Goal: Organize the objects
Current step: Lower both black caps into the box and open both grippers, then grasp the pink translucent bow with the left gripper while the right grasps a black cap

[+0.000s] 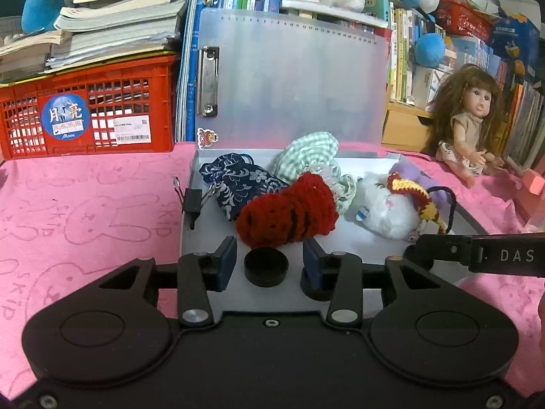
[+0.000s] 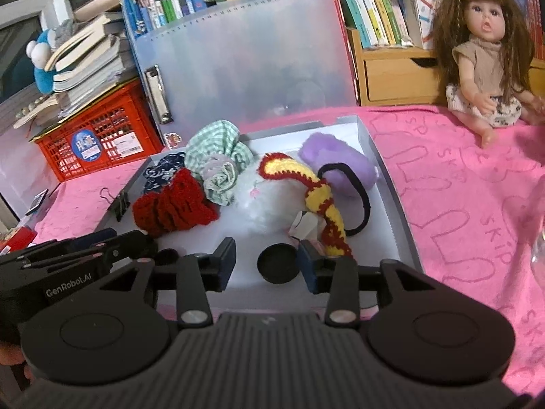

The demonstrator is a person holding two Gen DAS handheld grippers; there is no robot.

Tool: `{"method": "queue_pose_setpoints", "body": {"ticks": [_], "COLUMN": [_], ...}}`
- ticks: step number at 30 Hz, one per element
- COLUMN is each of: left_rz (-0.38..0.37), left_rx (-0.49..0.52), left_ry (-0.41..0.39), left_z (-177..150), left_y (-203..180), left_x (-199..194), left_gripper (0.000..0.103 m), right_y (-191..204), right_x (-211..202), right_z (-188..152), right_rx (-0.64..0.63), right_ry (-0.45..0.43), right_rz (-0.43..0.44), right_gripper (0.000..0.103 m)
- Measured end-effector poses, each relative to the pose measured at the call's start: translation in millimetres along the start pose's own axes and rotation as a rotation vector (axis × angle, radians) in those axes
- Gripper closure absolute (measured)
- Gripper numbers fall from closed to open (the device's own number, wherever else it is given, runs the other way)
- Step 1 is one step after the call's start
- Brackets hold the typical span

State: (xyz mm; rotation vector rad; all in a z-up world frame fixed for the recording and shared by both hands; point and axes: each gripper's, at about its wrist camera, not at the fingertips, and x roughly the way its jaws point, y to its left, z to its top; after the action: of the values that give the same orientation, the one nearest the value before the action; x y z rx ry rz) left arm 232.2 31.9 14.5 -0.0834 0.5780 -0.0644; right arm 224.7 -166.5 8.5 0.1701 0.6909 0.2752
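Note:
A shallow grey box [image 1: 204, 238] with an upright translucent lid [image 1: 293, 85] lies on the pink cloth. In it are a red crochet piece [image 1: 286, 214], a navy floral pouch [image 1: 235, 184], a green checked scrunchie [image 1: 306, 156], a white plush [image 1: 388, 208], a yellow-red crochet band [image 2: 320, 201], a purple plush [image 2: 337, 160] and black round pucks [image 1: 265, 267]. My left gripper [image 1: 269, 259] is open and empty, one puck between its fingers. My right gripper [image 2: 265, 262] is open and empty over the box's near edge, a puck [image 2: 277, 262] between its fingers.
A doll [image 2: 483, 51] sits on the pink cloth [image 2: 460, 187] at the right. A red crate [image 1: 88, 112] under stacked books stands at the left. A black binder clip [image 1: 192, 201] grips the box's left wall. Bookshelves line the back.

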Motion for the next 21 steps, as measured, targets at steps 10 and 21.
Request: {"method": "queue_pose_setpoints", "body": {"ticks": [10,21], "left_rz": [-0.064,-0.141], "left_rx": [0.038,0.066], "left_ry": [-0.02,-0.048], "left_z": [-13,-42], "left_y": [0,8], "left_x": [-58,-129], "left_gripper": [0.053,0.042], "right_y": [14,36], "right_x": [-42,-78], "right_z": [-15,-46], "right_rx": [-0.102,-0.212], "right_ry": [-0.041,-0.053], "right_rz": [0.065,0.136], "right_gripper": [0.038,0.034]}}
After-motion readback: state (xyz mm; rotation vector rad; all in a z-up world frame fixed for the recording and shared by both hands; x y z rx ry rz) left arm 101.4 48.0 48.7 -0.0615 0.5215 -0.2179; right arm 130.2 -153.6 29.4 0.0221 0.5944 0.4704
